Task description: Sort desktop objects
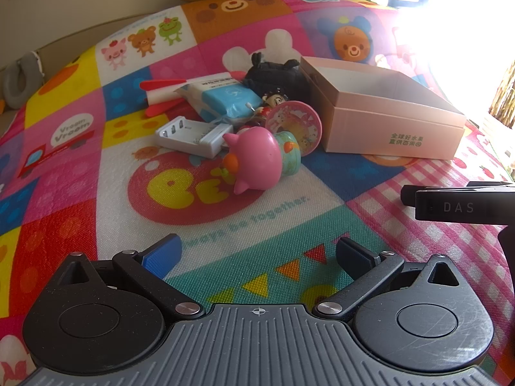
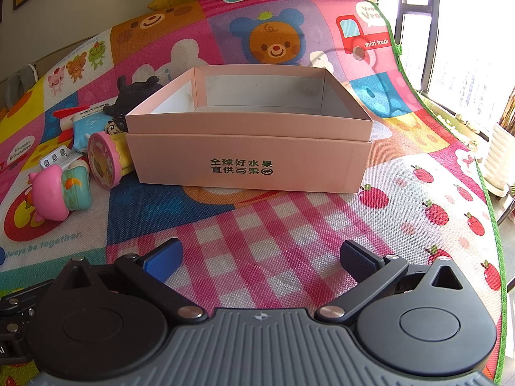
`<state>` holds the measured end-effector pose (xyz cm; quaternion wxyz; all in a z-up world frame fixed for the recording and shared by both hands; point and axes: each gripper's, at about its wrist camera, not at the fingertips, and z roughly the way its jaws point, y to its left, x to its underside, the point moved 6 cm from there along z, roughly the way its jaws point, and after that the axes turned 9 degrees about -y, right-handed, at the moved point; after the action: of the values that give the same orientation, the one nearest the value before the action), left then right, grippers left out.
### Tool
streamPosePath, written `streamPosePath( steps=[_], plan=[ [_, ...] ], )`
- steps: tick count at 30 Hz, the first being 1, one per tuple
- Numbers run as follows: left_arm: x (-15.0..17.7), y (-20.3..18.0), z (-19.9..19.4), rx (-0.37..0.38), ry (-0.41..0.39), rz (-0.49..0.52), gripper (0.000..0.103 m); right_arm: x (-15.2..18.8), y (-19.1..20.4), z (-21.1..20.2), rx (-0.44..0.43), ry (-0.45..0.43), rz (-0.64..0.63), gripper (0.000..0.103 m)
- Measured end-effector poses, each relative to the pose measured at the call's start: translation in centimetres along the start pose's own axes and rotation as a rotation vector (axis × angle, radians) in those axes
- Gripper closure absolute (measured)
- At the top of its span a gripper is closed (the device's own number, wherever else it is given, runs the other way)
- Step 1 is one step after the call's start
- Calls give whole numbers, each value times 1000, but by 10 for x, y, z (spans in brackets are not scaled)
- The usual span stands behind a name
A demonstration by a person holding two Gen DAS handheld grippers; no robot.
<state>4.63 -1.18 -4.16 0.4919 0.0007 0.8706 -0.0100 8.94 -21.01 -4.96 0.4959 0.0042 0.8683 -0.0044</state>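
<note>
One pink box (image 2: 249, 157), one pink pig toy (image 1: 254, 157), one white charger (image 1: 193, 135) — left claw (image 1: 257, 252) and right claw (image 2: 260, 257) both spread apart, empty.

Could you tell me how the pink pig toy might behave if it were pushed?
The pig toy lies on its side with a rounded head, so it would probably roll. Its glossy shell looks hard and perhaps slippery. It seems light.
</note>
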Motion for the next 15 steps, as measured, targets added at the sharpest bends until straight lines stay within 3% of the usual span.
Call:
streamPosePath(
  steps=[15],
  plan=[
    [0, 0, 0, 1, 0, 0, 0, 2, 0, -1, -7, 1, 7, 0]
  ],
)
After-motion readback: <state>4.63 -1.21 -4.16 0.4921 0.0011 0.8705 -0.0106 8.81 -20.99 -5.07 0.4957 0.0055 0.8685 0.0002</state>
